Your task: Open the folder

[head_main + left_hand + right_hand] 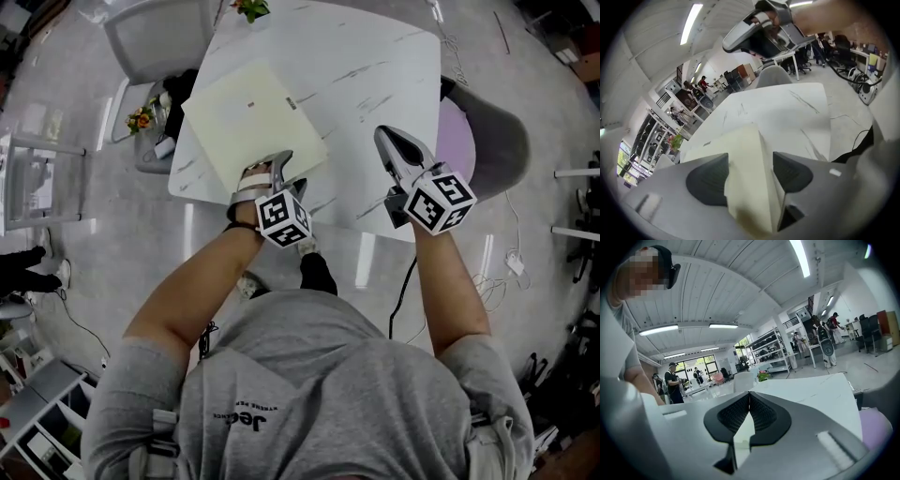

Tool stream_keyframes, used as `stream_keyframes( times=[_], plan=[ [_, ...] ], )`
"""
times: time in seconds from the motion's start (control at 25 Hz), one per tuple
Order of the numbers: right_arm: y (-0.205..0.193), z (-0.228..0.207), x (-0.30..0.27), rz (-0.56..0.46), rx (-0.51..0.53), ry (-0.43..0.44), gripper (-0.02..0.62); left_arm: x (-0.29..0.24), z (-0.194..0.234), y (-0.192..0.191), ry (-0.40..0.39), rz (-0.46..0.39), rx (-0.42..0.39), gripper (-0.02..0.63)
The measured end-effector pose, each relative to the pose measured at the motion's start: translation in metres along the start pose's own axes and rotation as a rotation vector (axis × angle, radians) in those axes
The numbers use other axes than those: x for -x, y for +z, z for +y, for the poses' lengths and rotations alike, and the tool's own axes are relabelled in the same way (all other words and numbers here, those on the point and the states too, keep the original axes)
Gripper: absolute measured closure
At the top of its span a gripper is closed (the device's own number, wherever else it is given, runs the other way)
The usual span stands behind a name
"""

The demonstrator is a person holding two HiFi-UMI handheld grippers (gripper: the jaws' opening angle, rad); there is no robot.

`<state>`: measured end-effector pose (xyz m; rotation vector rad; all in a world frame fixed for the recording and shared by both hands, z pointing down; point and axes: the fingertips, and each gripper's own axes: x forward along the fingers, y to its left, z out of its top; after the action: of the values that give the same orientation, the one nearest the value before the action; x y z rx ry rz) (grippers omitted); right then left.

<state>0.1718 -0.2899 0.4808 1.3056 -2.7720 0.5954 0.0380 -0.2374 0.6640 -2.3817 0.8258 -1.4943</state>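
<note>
Head view: white marbled tabletop [375, 66], rounded corners; cream folder [253, 122] lies flat and closed on its left half, turned at an angle to the edges, one corner toward the person; small dark mark near the folder's middle.

Left gripper [272, 169] sits at that near corner, pointing steeply down; its marker cube [283, 218] is just above the wrist. Left gripper view: jaws apart, the folder's corner standing between the two dark pads [707, 180]; bare tabletop shows between the folder's edge and the right-hand pad, so no squeeze yet; whether the other pad touches the cream edge, cannot tell.

Right gripper [386, 136] is over the near right part of the tabletop, well apart from the folder, pointing roughly level. Right gripper view: ribbed pads meet at their tips, jaws closed with nothing clamped; a pale sliver shows through the gap lower down, not clear what.

Surroundings: grey chair with a purple seat [487, 141] at the tabletop's right edge; another grey chair [155, 37] at upper left; green plant [251, 7] at the far edge; cables [497, 272] on the pale floor; people and shelving far off in the gripper views.
</note>
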Motion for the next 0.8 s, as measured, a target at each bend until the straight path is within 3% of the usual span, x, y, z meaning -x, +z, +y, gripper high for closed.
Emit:
stream_keyframes(
  times=[0.12,0.28,0.56,0.8],
  plan=[
    [-0.001,-0.001,0.002,-0.001,-0.003,-0.001,0.591,-0.002,0.003,-0.002,0.005,0.013,0.025,0.373],
    [-0.001,0.001,0.004,-0.001,-0.004,0.0,0.591,0.003,0.004,0.002,-0.019,-0.013,0.072,0.4],
    [-0.004,0.006,-0.002,0.017,-0.003,0.003,0.591,0.03,0.019,0.016,-0.016,-0.147,0.178,0.479],
    [-0.035,0.017,-0.031,0.121,0.004,0.025,0.591,0.057,0.037,0.02,0.009,-0.268,0.315,0.508]
  ],
)
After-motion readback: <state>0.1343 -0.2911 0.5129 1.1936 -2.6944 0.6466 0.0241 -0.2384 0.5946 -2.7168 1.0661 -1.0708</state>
